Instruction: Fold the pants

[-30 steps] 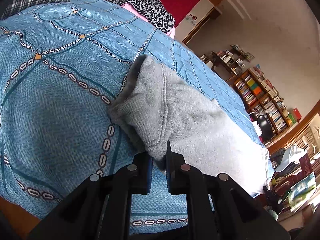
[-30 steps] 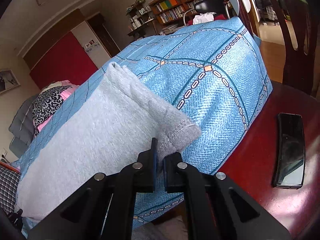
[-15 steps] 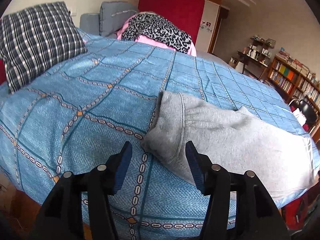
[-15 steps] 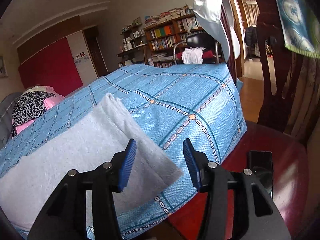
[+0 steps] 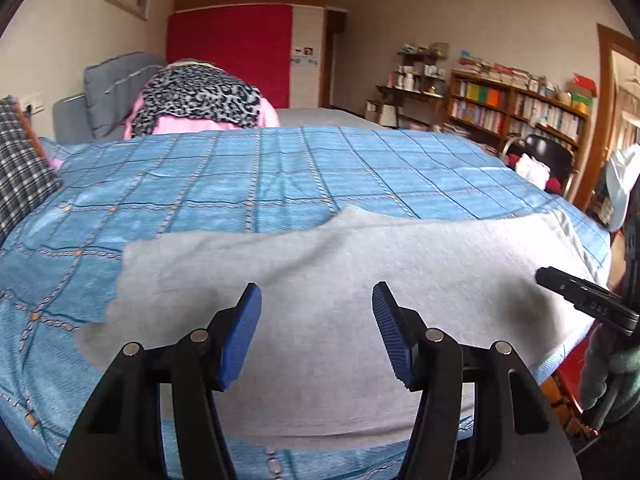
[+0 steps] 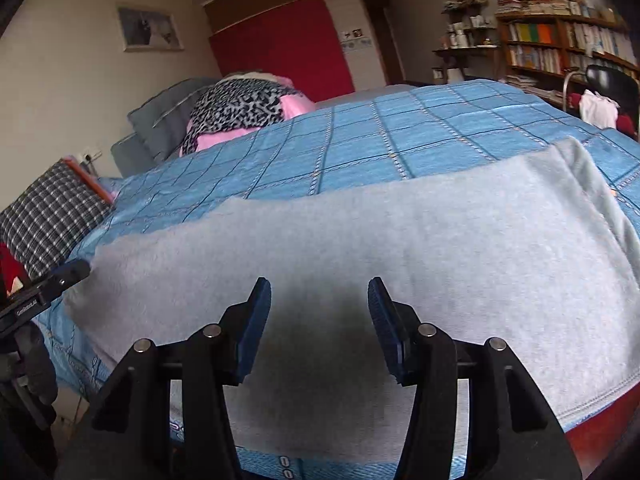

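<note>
The grey pants [image 5: 340, 272] lie flat as one long band along the near edge of the blue patterned bed cover [image 5: 280, 172]. My left gripper [image 5: 316, 312] hovers over the band's middle, open, with nothing between its blue pads. The pants [image 6: 400, 240] fill the right wrist view too, with their hem end at the right over the bed cover [image 6: 380, 140]. My right gripper [image 6: 319, 308] hangs above them, its jaws opening and empty. Each tool's black tip shows in the other's view: the right gripper [image 5: 584, 300] and the left gripper [image 6: 44, 288].
A plaid pillow [image 5: 20, 184] sits at the bed's left. A leopard-print cloth on a pink pile [image 5: 200, 96] lies at the far side. Bookshelves [image 5: 520, 108] and a black chair [image 5: 548, 156] stand at the right. A gloved hand [image 5: 608, 368] holds the right tool.
Both grippers let go of the pants' ends and opened. They drew back, rolled level and moved in toward the middle of the band. The pants now lie flat.
</note>
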Available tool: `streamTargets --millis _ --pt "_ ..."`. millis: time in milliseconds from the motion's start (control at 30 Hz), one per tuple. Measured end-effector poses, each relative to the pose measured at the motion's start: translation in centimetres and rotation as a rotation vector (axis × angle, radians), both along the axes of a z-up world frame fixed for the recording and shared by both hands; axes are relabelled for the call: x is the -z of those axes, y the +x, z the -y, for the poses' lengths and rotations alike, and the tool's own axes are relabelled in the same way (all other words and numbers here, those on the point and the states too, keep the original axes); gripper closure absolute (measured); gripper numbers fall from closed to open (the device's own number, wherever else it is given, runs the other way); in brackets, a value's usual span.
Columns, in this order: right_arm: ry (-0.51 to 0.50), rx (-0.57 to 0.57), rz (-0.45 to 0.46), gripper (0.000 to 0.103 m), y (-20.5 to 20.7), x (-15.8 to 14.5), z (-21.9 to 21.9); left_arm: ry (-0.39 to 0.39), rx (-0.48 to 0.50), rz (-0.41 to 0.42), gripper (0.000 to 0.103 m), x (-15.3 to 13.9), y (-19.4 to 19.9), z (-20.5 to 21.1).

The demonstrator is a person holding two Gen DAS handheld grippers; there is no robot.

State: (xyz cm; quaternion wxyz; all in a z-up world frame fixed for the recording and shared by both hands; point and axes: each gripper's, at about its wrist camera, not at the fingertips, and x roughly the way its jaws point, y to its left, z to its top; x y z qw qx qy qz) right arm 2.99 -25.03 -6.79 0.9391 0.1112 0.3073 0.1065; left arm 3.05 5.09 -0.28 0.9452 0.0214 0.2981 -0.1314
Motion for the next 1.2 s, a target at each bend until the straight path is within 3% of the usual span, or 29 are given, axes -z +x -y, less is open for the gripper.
streamTargets --millis 133,300,400,500,700,867,1067,1200 --pt "-0.09 -0.106 -0.041 0.044 0.8 0.8 -3.9 0.051 0.13 -0.06 0.045 2.4 1.6 4.2" --pt "-0.157 -0.145 -0.08 0.044 0.5 2.5 -5.1 0.057 0.226 -0.227 0.045 6.5 2.5 6.1" --pt "-0.205 -0.179 -0.072 0.043 -0.6 3.3 -5.4 0.106 0.252 -0.195 0.045 7.6 0.7 6.1" --pt "-0.219 -0.201 -0.07 0.043 -1.1 3.5 -5.2 0.079 0.254 -0.202 0.045 8.2 -0.9 5.5" --pt "-0.124 -0.196 -0.048 0.043 0.6 1.0 -3.7 0.069 0.26 -0.202 0.046 8.8 -3.2 5.2" --pt "-0.096 -0.217 -0.009 0.043 5.0 -1.9 -4.3 0.051 0.284 -0.216 0.046 8.8 -3.6 4.8" --pt "-0.033 -0.264 -0.079 0.043 12.5 -4.0 -6.2 -0.102 0.266 -0.245 0.044 6.9 -1.0 3.5" --pt "-0.014 -0.291 -0.136 0.043 17.4 -4.1 -8.5 -0.131 0.249 -0.191 0.044 5.2 0.9 3.8"
